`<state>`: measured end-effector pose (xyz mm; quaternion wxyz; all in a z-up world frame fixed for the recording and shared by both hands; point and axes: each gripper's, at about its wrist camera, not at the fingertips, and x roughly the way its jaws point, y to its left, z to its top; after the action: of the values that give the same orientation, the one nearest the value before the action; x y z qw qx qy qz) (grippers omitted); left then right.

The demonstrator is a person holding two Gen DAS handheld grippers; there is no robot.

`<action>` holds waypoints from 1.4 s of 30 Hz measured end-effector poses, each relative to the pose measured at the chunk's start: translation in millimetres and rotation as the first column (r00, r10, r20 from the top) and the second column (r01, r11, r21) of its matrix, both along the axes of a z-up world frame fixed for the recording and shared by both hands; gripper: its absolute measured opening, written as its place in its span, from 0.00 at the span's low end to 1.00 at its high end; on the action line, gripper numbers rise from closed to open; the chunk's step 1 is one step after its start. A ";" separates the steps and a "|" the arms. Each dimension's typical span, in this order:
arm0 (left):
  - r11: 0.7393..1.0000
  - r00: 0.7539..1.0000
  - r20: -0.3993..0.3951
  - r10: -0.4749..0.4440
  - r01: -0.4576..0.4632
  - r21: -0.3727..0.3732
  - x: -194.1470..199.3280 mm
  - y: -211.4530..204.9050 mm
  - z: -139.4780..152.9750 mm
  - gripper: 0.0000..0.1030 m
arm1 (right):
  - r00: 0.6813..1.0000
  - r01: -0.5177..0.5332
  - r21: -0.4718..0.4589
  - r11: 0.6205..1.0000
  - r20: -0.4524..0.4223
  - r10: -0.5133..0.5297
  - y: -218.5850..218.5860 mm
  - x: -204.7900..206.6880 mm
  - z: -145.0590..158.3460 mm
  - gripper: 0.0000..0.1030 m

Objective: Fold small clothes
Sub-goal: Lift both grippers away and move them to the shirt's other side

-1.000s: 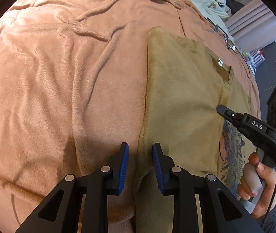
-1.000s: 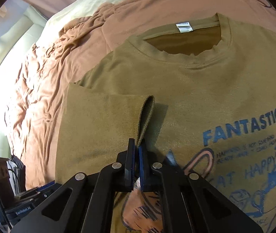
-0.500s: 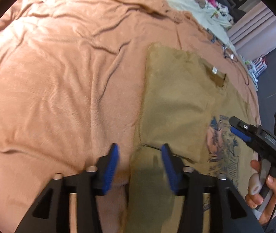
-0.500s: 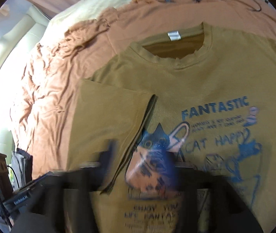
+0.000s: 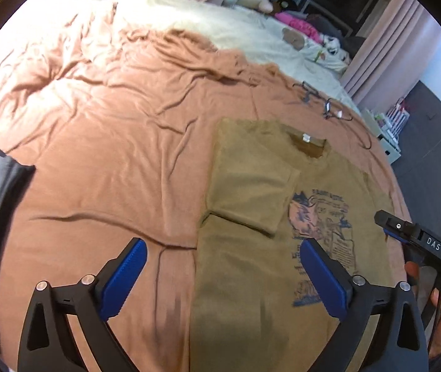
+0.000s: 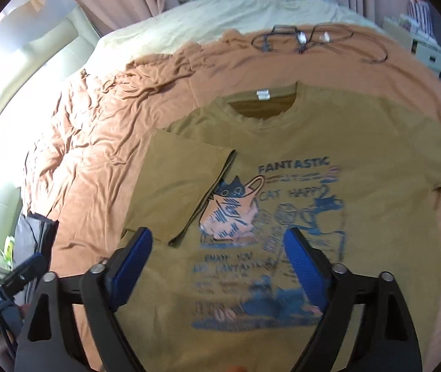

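Left wrist view shows the olive-brown cotton T-shirt with a blue and pink cat print (image 5: pixel 285 226) lying flat, front up, on the salmon-pink wrinkled bed cover (image 5: pixel 102 155), its neck hole toward the far end of the bed. The left sleeve with the left side panel (image 6: pixel 177 186) is folded inward over the chest, its hem lying along the edge of the print; the opposite sleeve (image 6: pixel 434 152) lies spread out flat, unfolded. The left gripper (image 5: pixel 220 276) hangs above the lower left part of the shirt with its blue-padded jaws wide apart and nothing between them. The right gripper (image 6: pixel 217 266) is likewise spread wide and empty, hovering over the lower print, clear of the cloth as far as I can tell; from the left camera its black body shows at the right edge, held by a hand. Beyond the collar, a dark wire clothes hanger (image 6: pixel 301 38) lies on the cover, well apart from the shirt. By my reading, the first lengthwise fold is done and the step in hand is the move to the other side. The next move calls for pinching the right sleeve and the right hem edge, then carrying both inward so the fold mirrors the first, keeping the edges parallel and the fabric unbunched.
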<state>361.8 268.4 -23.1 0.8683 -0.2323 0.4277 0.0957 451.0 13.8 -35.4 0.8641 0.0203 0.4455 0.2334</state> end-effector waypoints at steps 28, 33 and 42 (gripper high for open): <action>0.990 0.977 0.174 -0.125 0.110 0.088 -131.6 -117.5 95.4 1.00 | 0.967 0.142 -0.046 0.989 0.219 -0.128 -143.2 -179.4 80.4 0.87; 0.984 0.969 0.182 -0.165 0.149 0.101 -135.7 -135.8 93.0 1.00 | 0.952 0.171 -0.055 0.984 0.267 -0.150 -155.7 -202.1 80.5 0.87; 0.973 0.963 0.167 -0.212 0.191 0.134 -150.8 -164.4 86.2 1.00 | 0.936 0.237 -0.059 0.970 0.283 -0.212 -169.7 -227.1 68.6 0.99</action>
<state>211.0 104.0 63.1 0.9207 -0.1444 0.3623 0.0102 223.8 -155.9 33.2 0.9384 -0.0011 0.3265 0.1130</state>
